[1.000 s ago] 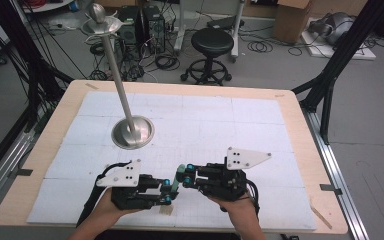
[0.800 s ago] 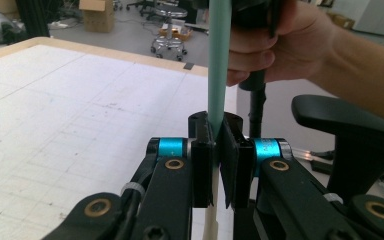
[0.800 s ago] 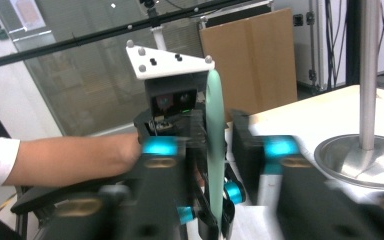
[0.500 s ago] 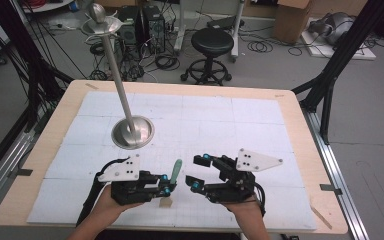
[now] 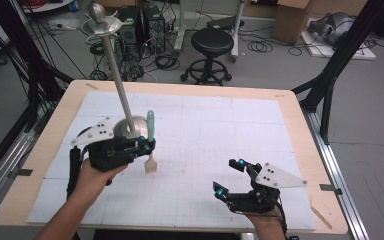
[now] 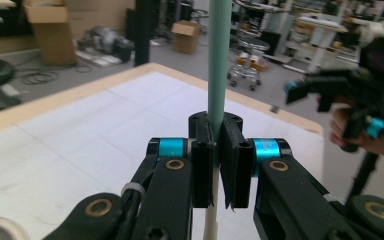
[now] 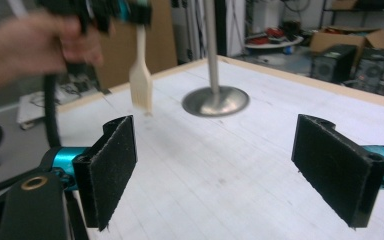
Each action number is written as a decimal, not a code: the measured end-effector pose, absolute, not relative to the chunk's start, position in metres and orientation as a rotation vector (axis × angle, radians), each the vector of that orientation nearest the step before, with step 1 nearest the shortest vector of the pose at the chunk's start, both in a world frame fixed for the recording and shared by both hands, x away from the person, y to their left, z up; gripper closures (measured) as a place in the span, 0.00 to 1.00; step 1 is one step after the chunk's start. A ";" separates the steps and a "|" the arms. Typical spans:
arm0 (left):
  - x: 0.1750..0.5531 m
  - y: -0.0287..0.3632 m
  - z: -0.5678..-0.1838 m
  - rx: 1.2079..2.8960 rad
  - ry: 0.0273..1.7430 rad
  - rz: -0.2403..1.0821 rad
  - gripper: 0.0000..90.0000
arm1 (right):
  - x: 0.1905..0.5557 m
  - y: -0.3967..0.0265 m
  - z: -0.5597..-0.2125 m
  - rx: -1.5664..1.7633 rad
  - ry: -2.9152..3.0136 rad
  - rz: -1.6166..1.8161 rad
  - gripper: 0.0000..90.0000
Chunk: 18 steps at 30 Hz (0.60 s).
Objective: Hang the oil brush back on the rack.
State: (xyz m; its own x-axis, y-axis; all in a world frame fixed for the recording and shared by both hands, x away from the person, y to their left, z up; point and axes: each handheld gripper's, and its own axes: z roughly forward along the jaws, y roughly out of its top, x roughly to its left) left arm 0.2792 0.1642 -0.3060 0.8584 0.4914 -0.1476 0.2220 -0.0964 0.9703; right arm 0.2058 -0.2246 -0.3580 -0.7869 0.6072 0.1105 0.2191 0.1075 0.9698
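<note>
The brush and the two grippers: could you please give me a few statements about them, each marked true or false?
1. The left gripper is shut on the brush. True.
2. The brush hangs with its bristles pointing down, off the table. True.
3. The right gripper also clamps the brush. False: its jaws stand wide open with nothing between them, having just been opening.
4. The brush handle is red. False: it is pale green.
5. The metal stand rests on the table beyond the left gripper. True.
6. The stand lies flat on its side. False: its pole rises from a round base.
</note>
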 end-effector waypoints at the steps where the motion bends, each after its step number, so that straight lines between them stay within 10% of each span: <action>1: 0.282 0.166 -0.301 1.673 0.567 0.253 0.93 | 0.205 -0.227 -0.360 0.827 2.072 1.711 0.19; 18: 0.323 0.185 -0.231 1.593 0.701 0.384 0.93 | 0.202 -0.250 -0.371 0.925 1.987 1.692 0.19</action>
